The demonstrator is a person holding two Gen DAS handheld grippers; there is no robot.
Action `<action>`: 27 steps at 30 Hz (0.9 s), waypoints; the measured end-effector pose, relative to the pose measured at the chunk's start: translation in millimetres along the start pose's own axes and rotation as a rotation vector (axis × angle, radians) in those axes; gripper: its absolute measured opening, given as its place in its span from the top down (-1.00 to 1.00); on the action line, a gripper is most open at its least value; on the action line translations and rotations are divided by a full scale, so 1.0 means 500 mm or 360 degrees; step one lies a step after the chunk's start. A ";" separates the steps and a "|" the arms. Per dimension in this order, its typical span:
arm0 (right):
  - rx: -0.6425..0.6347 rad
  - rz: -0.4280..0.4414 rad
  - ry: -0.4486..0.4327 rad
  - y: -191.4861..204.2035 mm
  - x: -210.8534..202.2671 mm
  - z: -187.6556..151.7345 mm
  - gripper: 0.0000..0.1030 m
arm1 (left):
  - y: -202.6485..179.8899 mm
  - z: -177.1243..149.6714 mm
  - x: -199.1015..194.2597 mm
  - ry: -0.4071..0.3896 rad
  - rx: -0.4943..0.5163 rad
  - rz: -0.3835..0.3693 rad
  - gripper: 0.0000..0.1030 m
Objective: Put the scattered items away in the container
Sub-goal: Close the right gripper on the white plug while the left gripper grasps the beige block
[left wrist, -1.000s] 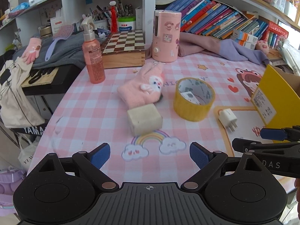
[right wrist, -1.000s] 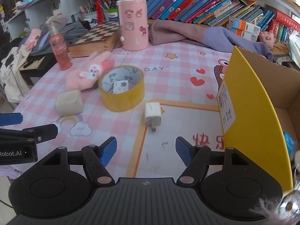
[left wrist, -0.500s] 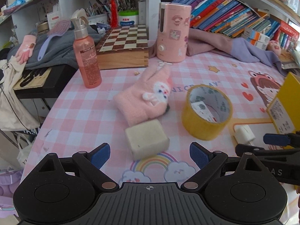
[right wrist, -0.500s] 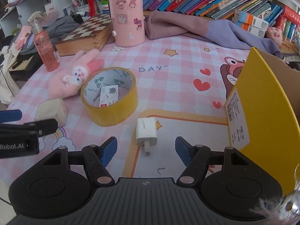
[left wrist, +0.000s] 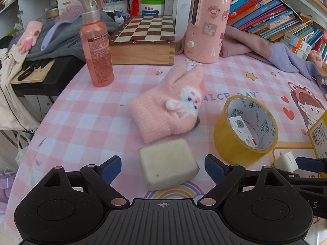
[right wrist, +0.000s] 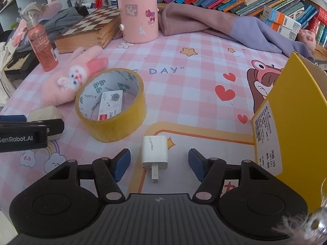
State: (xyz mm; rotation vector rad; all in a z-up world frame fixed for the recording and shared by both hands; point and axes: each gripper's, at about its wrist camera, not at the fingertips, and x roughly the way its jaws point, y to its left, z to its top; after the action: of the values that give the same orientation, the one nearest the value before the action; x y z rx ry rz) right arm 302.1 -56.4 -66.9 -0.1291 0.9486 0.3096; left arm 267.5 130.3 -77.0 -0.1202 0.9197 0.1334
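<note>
My left gripper is open, its blue pads on either side of a beige block on the pink checked tablecloth. Behind the block lie a pink bunny glove and a yellow tape roll. My right gripper is open around a white plug adapter, prongs toward me. The tape roll, glove and block show left of it. The yellow cardboard box stands at the right.
A pink spray bottle, a wooden chessboard box and a pink canister stand at the back. A purple garment lies before a row of books. The table's left edge drops to a keyboard and bags.
Both grippers have moved forward and lower. The block now sits between the left pads and the adapter between the right pads. Both stay open.
</note>
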 end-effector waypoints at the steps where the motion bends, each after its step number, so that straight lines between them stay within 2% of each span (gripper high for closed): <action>1: -0.0008 0.0001 -0.0002 0.001 0.000 0.001 -0.18 | 0.000 0.000 0.004 0.0003 0.0002 -0.0001 -0.68; 6: -0.0051 0.0013 -0.0012 0.005 0.001 0.003 0.03 | 0.000 -0.002 0.013 0.0004 0.0034 0.0011 -0.40; 8: -0.0073 0.0027 -0.0017 0.009 -0.001 0.002 0.14 | -0.001 -0.003 0.011 -0.0014 0.0044 -0.0006 -0.16; 10: -0.0099 0.0044 -0.0022 0.012 -0.002 0.001 0.25 | -0.004 -0.002 0.009 -0.0020 0.0053 -0.0010 -0.09; 13: -0.0130 0.0060 -0.0029 0.017 -0.005 0.000 0.54 | -0.001 -0.002 0.007 -0.0020 0.0050 -0.0022 -0.02; 17: -0.0114 0.0071 -0.0024 0.014 -0.007 0.000 0.54 | 0.008 0.002 -0.003 0.0007 0.0012 -0.0081 0.05; 27: -0.0069 0.0053 -0.0107 -0.001 -0.046 -0.001 0.54 | 0.001 -0.002 -0.072 -0.0076 -0.0021 -0.0159 0.08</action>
State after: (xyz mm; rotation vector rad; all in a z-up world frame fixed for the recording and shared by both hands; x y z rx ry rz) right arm 289.4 -61.5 -48.7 -0.1416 0.8786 0.3632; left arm 245.1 128.5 -48.7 -0.1742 0.8638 0.0498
